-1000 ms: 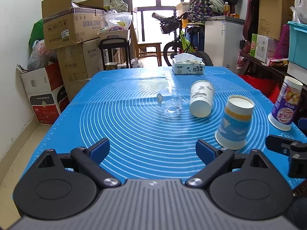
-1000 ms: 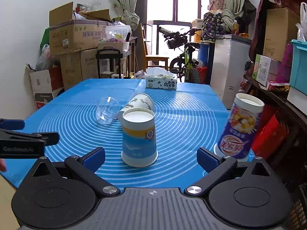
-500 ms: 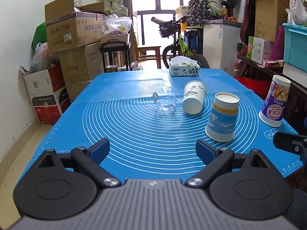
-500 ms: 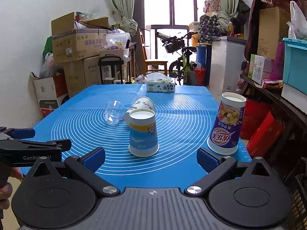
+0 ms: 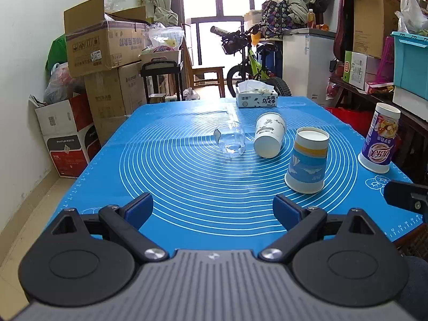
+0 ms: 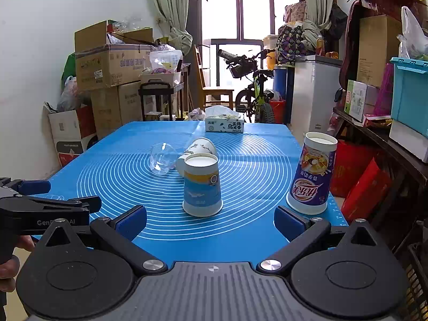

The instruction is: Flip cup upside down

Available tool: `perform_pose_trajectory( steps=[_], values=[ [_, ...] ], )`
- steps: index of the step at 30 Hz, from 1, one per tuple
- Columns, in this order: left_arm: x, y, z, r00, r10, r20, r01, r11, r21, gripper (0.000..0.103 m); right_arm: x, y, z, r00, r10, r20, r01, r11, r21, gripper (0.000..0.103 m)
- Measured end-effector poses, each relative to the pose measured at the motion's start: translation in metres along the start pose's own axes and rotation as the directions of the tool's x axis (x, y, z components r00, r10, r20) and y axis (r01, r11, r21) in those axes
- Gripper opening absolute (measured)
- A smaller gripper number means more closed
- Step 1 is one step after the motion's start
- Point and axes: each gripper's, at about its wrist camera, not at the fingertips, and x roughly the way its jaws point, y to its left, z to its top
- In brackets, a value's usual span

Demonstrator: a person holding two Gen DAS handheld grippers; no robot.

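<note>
On the blue silicone mat (image 5: 187,176) that covers the surface, four cups are spread out, with a tissue box (image 5: 257,98) at the far edge and a bicycle (image 5: 248,64), stacked cardboard boxes (image 5: 104,45) and a white cabinet (image 5: 307,61) behind it. A clear plastic cup (image 5: 232,144) lies on its side near the middle, and just beside it, on its right, a white paper cup (image 5: 268,139) with a dark sprig pattern also lies on its side, its long axis running toward the left wrist camera and its open mouth turned that way. Nearer and further right stands the blue-and-yellow paper cup (image 5: 307,160), upside down with its wide rim on the mat and its white base up (the axis is upright, leaning a touch in the fisheye). At the right edge of the mat a purple milk-tea cup (image 6: 313,176) stands inverted too, well apart from the others.

Nothing lies between either tool and the cups. The left gripper (image 5: 212,208) hovers low over the near edge of the mat, level and pointing down the surface, its jaws spread wide with nothing between them. The right gripper (image 6: 210,220) sits likewise at the near edge, facing the blue-and-yellow cup, jaws wide and empty. Seen from the right wrist camera, the left tool juts in from the left, with the person's left hand (image 6: 10,264) wrapped under its handle.
</note>
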Motion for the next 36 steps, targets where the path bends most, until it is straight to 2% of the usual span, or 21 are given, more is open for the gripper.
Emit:
perform_pose_trajectory(
  steps=[36],
  values=[
    [-0.0030,0.0010,0.0022,1.000,-0.003,-0.001,0.003,1.000,0.008,0.095,-0.0031,0.0010,0.0024,1.000,0.012,-0.002,-0.012,1.000,0.005,0.103]
  ],
)
